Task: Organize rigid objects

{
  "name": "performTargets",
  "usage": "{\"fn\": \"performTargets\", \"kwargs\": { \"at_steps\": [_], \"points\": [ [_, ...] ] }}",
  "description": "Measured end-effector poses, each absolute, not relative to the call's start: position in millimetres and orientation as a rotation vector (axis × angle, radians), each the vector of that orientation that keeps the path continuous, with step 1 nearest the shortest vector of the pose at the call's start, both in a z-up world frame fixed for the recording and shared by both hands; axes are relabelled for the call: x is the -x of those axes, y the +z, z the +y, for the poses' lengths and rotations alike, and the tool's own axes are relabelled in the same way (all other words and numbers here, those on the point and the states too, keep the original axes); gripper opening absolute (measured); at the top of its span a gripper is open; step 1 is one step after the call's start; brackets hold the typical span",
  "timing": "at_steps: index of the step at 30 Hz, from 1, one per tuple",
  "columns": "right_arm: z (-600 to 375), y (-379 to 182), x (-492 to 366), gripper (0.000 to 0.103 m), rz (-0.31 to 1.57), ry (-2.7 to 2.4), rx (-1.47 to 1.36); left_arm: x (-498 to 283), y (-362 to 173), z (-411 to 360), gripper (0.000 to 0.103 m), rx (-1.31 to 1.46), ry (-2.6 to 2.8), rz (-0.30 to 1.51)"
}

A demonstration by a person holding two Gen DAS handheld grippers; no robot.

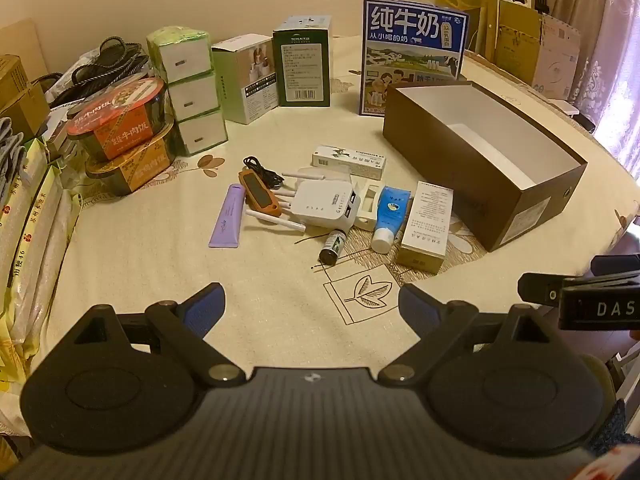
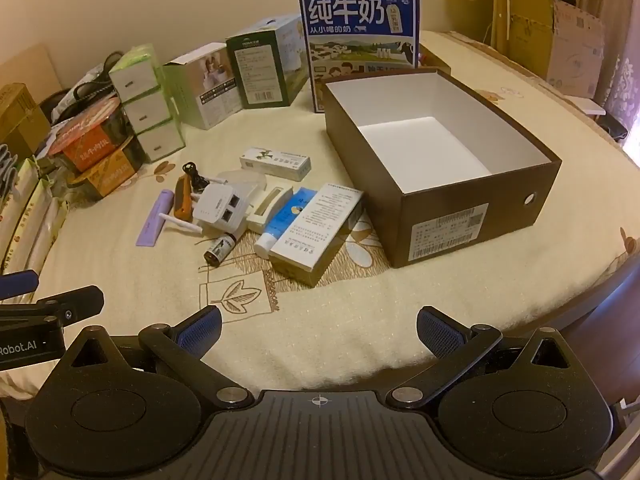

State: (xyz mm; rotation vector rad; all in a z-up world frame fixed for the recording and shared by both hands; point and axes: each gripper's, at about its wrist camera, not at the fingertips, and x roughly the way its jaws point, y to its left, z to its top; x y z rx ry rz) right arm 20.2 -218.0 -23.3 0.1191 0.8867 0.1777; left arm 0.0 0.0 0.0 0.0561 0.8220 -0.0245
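An empty brown box point(image 1: 476, 168) point(image 2: 436, 204) with a white inside stands open at the right of the table. Left of it lies a cluster: a white router point(image 1: 324, 204) point(image 2: 218, 208), a purple tube point(image 1: 228, 220) point(image 2: 156, 220), an orange case point(image 1: 260, 196) point(image 2: 183, 196), a blue-white tube point(image 1: 390, 216) point(image 2: 282, 218), a tall white carton point(image 1: 426, 226) point(image 2: 316, 232), a small dark bottle point(image 1: 332, 246) point(image 2: 220, 249) and a slim white-green box point(image 1: 348, 160) point(image 2: 276, 163). My left gripper point(image 1: 312, 304) and right gripper point(image 2: 318, 326) are open, empty, hovering near the table's front.
A blue milk carton point(image 1: 412, 56) point(image 2: 360, 40), green and white boxes point(image 1: 276, 68) point(image 2: 236, 76), stacked tissue packs point(image 1: 188, 88) and food bowls point(image 1: 124, 128) line the back and left. The other gripper point(image 1: 592, 300) point(image 2: 36, 320) shows at each view's edge. The table edge curves at right.
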Motion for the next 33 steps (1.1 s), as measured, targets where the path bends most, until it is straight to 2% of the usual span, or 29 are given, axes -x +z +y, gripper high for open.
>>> {"fn": "performTargets", "kwargs": {
  "at_steps": [33],
  "points": [
    [-220.7,-24.5,-23.1,0.101,0.890,0.176,-0.117,-4.5,0.7,0.9,0.092,-0.060,-0.026,0.822]
  ]
}}
